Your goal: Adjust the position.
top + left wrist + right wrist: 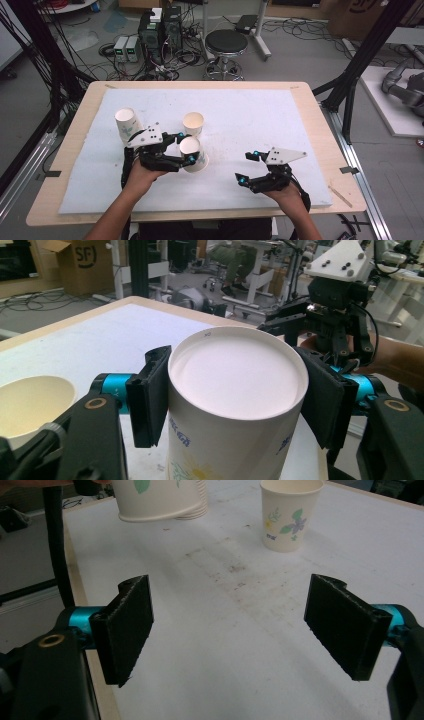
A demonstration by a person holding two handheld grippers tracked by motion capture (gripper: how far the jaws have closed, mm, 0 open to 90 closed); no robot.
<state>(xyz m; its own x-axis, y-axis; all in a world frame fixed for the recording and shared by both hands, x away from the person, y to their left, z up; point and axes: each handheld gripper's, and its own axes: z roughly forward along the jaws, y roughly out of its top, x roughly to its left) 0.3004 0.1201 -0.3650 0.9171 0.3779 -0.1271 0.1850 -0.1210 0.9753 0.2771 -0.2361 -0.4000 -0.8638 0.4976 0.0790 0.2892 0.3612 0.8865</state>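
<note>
Left gripper view shows the left gripper point(235, 405) jaws clamping an upturned cup point(235, 405) above the table point(250, 115); keep squeeze gentle, right gripper point(230, 625) jaws wide, empty.

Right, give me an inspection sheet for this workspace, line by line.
Surface: white mat on a wooden table; faint smudges on the mat in the right gripper view.
Job's things: upside-down paper cup clamped by the left hand-held gripper; upright paper cup just behind it; a third cup tilted at far left.
Clutter: a thin stick at the table's right edge.
Grippers: left one's pads press the cup's sides; right hand-held gripper open, nothing between its jaws.
Cables: tangle on the floor beyond the table.
Surroundings: stool, computer towers, black frame posts.
</note>
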